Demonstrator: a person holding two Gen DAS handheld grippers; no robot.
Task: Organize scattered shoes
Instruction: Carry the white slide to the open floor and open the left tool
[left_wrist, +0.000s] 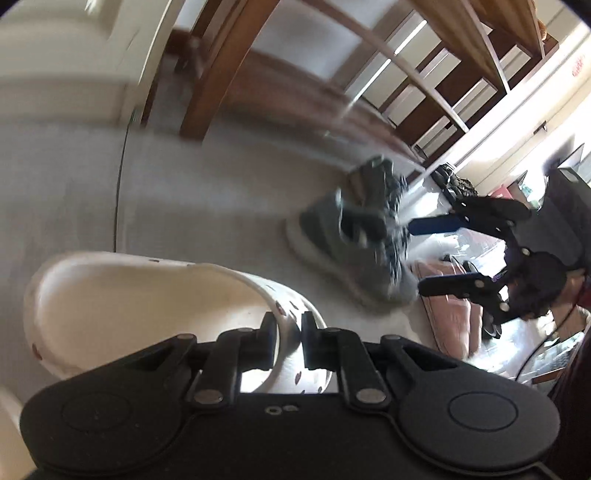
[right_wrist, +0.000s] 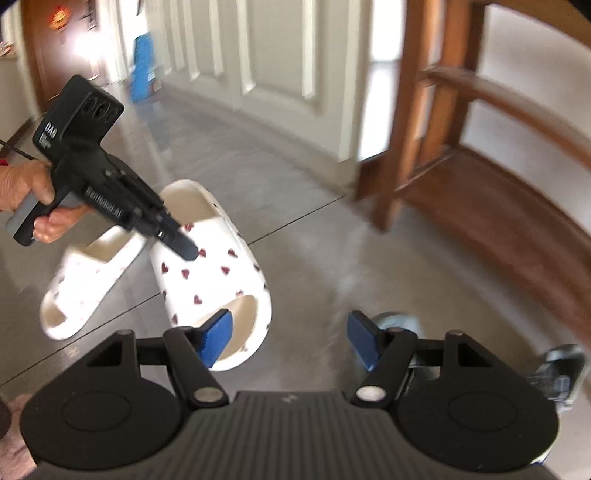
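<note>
The wooden shelf (right_wrist: 491, 177) stands at the right, on the grey floor (right_wrist: 314, 236). A grey sneaker (left_wrist: 354, 240) lies on the floor near the shelf. The left gripper (left_wrist: 288, 338) holds a white slipper (left_wrist: 147, 295) with red hearts, fingers closed on its strap, lifted above the floor. A second slipper (right_wrist: 85, 284) lies just beside it. The right gripper (right_wrist: 288, 339) is near the sneaker, its blue fingers (right_wrist: 218, 338) wide apart and empty.
</note>
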